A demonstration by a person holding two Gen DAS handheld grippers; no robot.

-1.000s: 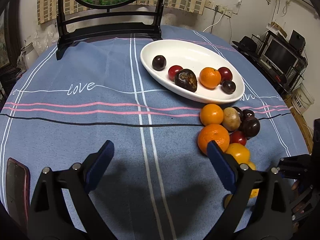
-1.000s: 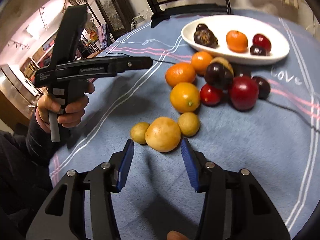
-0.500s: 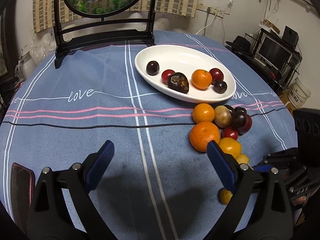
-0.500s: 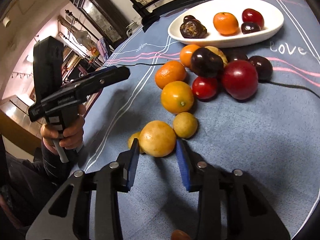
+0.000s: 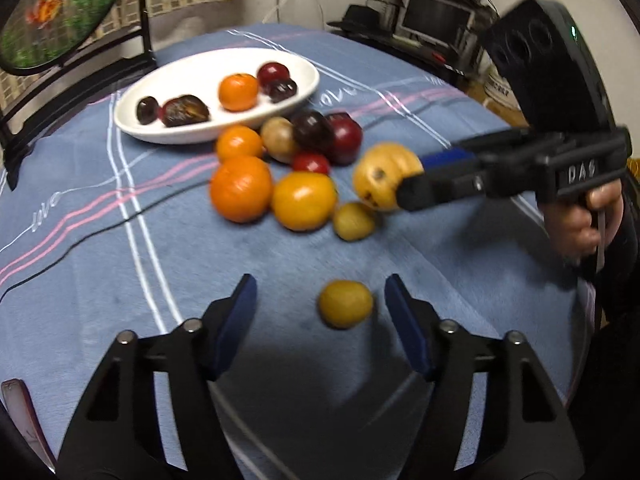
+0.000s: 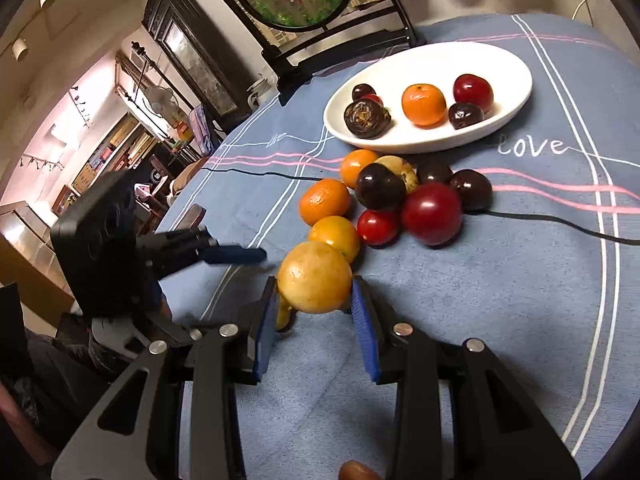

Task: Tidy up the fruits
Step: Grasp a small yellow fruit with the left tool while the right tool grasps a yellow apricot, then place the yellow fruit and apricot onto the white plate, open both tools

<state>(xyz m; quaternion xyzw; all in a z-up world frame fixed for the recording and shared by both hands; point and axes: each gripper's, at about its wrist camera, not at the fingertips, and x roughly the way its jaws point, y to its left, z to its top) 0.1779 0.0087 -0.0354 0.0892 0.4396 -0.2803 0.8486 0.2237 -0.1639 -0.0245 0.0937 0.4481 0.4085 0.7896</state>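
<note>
A large round yellow fruit (image 6: 315, 277) is clamped in the right gripper (image 6: 316, 312) at lower centre. The left gripper (image 5: 320, 312) jaws, lately closing, are held apart around a small yellow fruit (image 5: 345, 303) on the bench (image 5: 440, 248).

Right gripper (image 6: 314, 312) fingers clamped; left gripper (image 5: 320, 312) fingers just been closing, touching nothing

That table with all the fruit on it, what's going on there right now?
A person is sorting fruit with a gripper in each hand. The right gripper is clamped on a big yellow fruit, lifted just off the blue tablecloth. The left gripper has just been closing around a small yellow fruit that lies on the cloth, not yet gripped. The white dish holds a few fruits; a pile waits beside it.
</note>
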